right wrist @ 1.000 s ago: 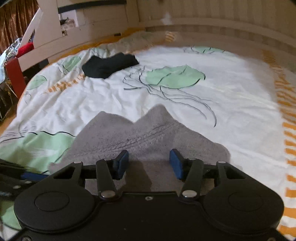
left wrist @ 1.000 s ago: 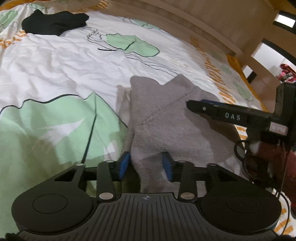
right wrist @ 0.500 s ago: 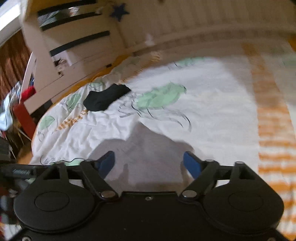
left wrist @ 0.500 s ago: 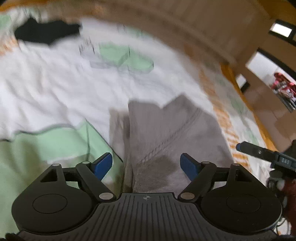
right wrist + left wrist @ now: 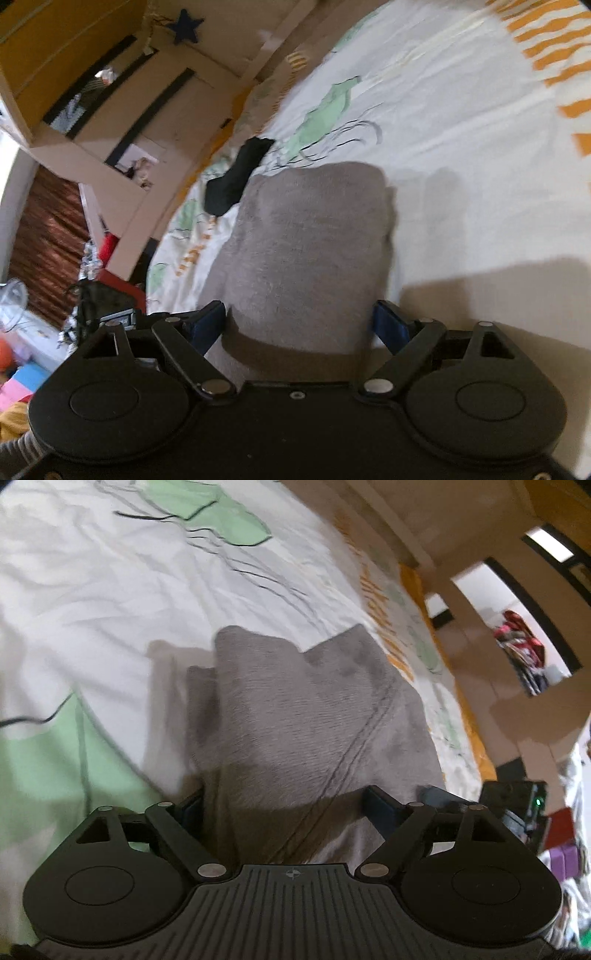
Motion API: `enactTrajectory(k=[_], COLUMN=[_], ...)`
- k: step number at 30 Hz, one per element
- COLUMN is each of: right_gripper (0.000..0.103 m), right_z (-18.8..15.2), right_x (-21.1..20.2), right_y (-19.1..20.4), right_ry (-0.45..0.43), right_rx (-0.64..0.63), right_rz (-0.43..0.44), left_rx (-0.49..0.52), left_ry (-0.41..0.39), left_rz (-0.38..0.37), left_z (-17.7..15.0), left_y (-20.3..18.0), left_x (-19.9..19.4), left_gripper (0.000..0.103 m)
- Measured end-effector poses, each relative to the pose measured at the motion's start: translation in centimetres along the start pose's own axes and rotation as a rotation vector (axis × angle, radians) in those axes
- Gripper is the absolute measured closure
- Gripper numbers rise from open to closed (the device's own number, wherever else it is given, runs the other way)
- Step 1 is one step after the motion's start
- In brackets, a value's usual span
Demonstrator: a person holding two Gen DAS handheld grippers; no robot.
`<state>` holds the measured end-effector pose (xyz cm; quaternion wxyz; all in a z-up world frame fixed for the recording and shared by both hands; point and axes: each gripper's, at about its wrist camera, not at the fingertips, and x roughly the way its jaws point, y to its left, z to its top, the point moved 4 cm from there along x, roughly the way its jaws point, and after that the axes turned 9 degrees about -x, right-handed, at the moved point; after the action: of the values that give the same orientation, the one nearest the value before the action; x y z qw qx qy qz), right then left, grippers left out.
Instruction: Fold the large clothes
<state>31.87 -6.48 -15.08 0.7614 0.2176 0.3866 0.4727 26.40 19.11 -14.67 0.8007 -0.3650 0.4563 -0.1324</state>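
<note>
Nearest the left wrist camera, the left gripper [image 5: 284, 805] is seen with its fingers [image 5: 192, 805] spread wide, having just been opening; the grey garment [image 5: 303, 709] lies between them, but it is straddled and not pinched. The same holds for the right gripper [image 5: 299, 321]; its fingers [image 5: 391, 321] stand released to either side of the garment's [image 5: 306, 236] near end, with no pressure visible on the cloth, and they have just eased in a little after a wide opening. The garment is laid folded on the bed [image 5: 92, 602], near its front edge, with a stitched seam running across the top layer. Should the fingers be closed here, only the upper layer might be caught, and the fold could be dragged open; a shallow bite could also let the plush cloth slip free on lifting. Motion blur is present in both views, so a hurried pull may be judged likely to skew the stack. Farther off, a black garment [image 5: 236, 173] lies well apart on the bed; it is not threatened.
</note>
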Motion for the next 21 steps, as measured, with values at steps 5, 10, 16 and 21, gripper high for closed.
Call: enactTrajectory(k=[5, 10, 16, 21], right_gripper=[0.041, 0.041, 0.041, 0.036], right_z=[1.0, 3.9, 10.3, 13.2], right_x=[-0.5, -2.2, -4.9, -5.5], right_y=[0.2, 0.3, -3.5, -7.5], right_ry=[0.026, 0.046, 0.003, 0.003], right_rx=[-0.024, -0.112, -0.158, -0.133], right_rz=[-0.003, -0.046, -0.173, -0.309], left_rx=[0.045, 0.067, 0.117, 0.164], left_ry=[0.0, -0.017, -0.047, -0.096], left_rz=[-0.033, -0.074, -0.091, 0.073], left_z=[0.2, 2.3, 7.6, 9.7], left_y=[-2.1, -5.2, -9.9, -9.8], left_x=[1.1, 4.0, 9.8, 13.4], left_gripper=[0.019, 0.019, 0.019, 0.019])
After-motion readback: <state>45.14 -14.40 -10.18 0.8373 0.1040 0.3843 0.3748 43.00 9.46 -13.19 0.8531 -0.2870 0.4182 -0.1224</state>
